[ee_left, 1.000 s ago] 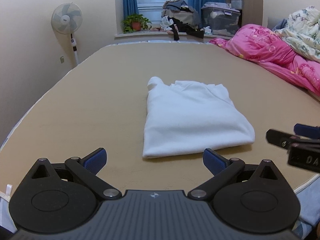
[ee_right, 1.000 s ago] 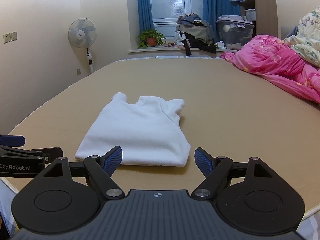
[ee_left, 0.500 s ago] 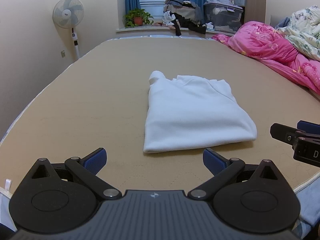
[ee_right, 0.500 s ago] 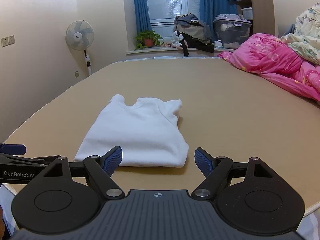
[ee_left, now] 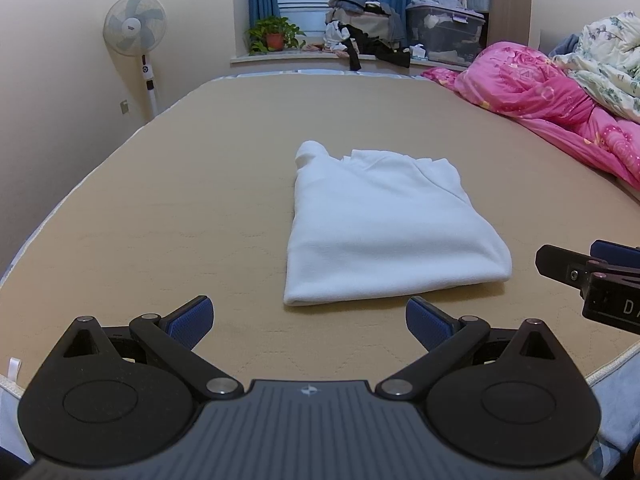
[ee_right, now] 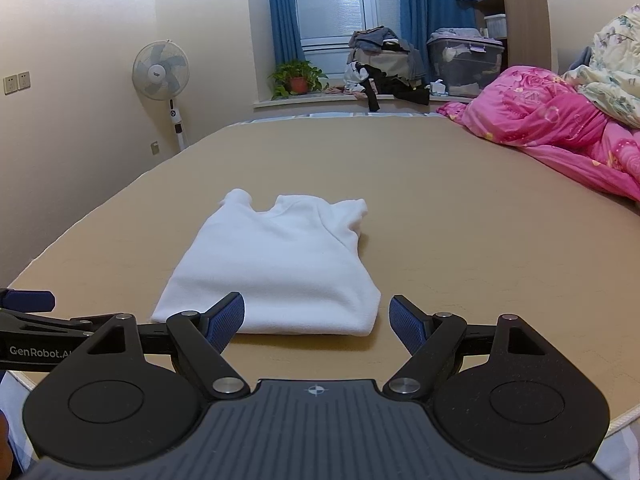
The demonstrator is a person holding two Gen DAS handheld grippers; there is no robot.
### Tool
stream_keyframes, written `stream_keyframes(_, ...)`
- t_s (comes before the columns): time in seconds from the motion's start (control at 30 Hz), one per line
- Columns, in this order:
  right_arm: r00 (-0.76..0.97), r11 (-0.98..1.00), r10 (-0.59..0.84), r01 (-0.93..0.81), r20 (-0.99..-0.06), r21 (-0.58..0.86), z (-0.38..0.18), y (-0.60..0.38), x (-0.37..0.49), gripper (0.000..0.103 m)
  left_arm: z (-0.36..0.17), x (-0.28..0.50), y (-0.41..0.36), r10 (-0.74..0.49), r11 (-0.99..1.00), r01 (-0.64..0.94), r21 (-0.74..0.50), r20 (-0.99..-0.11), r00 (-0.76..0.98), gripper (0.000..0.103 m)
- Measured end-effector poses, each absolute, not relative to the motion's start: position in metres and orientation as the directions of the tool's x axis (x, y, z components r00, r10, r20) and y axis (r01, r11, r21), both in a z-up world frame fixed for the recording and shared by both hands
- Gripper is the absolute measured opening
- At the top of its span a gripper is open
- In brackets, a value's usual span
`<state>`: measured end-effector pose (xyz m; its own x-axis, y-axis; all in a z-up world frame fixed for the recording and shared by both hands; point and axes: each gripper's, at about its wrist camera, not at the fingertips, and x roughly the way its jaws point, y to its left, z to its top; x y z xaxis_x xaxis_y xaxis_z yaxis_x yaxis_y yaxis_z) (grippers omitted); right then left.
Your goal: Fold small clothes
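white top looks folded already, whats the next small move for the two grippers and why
Probably ease both back and leave it. The white top lies as a compact folded rectangle on the tan bed, and the left gripper and right gripper are open, empty and short of its near edge.

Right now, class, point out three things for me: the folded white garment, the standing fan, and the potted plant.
folded white garment [ee_left: 384,232], left wrist view, middle of its top layer.
standing fan [ee_right: 161,70], right wrist view, centre of its round head.
potted plant [ee_left: 274,40], left wrist view, on its red pot.
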<state>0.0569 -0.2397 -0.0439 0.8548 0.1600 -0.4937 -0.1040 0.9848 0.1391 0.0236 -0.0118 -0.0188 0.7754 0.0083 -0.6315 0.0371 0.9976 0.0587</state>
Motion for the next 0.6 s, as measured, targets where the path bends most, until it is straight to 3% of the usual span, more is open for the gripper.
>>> stream_keyframes(0.6, 0.853, 0.985, 0.162, -0.106, -0.497, 0.139, -0.0434, -0.2359, 0.0572, 0.081, -0.0181, 0.0233, -0.0116, 0.009, 0.998, 0.036, 0.059, -0.630, 0.777, 0.103)
